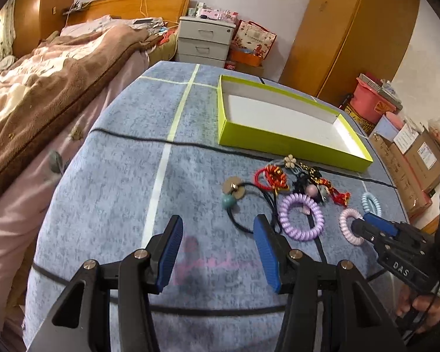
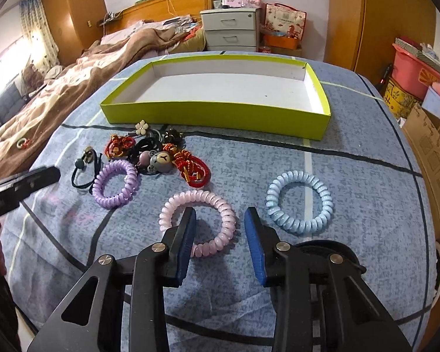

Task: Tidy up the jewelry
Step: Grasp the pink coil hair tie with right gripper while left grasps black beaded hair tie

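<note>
— Blue-padded jaws of the right gripper (image 2: 220, 234) stood apart astride the pale pink spiral hair tie's (image 2: 197, 223) near-right rim, not pressing it.

— And the left gripper (image 1: 218, 252)?

— Jaws open, empty, above the blue cloth tabletop (image 1: 108, 182), near the purple spiral tie (image 1: 301, 216). Behind sat the shallow lime-green cardboard box (image 2: 214, 116).
</note>
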The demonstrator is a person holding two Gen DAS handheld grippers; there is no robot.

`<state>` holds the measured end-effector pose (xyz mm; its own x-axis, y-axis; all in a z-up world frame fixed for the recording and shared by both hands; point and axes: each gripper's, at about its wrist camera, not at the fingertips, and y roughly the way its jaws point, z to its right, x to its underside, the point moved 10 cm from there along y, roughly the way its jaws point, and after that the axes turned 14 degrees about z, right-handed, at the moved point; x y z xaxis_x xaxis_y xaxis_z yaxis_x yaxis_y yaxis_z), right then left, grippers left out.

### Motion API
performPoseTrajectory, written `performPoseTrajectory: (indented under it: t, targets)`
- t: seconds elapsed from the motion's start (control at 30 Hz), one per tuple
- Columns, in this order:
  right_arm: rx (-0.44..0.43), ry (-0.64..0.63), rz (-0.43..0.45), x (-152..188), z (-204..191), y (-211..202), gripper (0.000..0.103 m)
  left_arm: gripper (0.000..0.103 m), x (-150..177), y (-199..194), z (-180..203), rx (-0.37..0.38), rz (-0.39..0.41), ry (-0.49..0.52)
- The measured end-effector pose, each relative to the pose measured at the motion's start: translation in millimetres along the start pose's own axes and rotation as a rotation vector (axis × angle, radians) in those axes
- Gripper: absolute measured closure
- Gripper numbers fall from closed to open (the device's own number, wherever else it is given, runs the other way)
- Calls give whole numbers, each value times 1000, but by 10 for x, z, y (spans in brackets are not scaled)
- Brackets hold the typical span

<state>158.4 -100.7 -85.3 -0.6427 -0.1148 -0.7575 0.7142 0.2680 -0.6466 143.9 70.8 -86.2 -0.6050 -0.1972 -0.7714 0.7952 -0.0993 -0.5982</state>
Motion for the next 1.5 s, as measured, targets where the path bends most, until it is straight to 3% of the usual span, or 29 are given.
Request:
performPoseTrajectory:
  t: [0.1,0.17,0.27,0.6,0.73,0.97,1.5]
  targets:
    - [14,-26,-3,-6,-6,13,74,51,-24,108,18,11,-25,-3]
    - [21,-43,-6,3,-8,17,86,51,-40,150,37,-6,-23,31]
    - [21,-48,-7,2,-11,17,91,51,-22,231,62,-1,-48,43]
    - [3,-7,-3,-17,39,2,92,51,-15,375,24,-106,-66,150]
    - [-6,10,9,-39,42,-14,93,53,-25,398,51,-109,-60,172]
    - [-19,43,21,-64,54,-20,93,88,-48,419,155,-77,-54,193]
    - [-19,78,81,-244,107,-186,93,89,-190,231,117,-29,3,122]
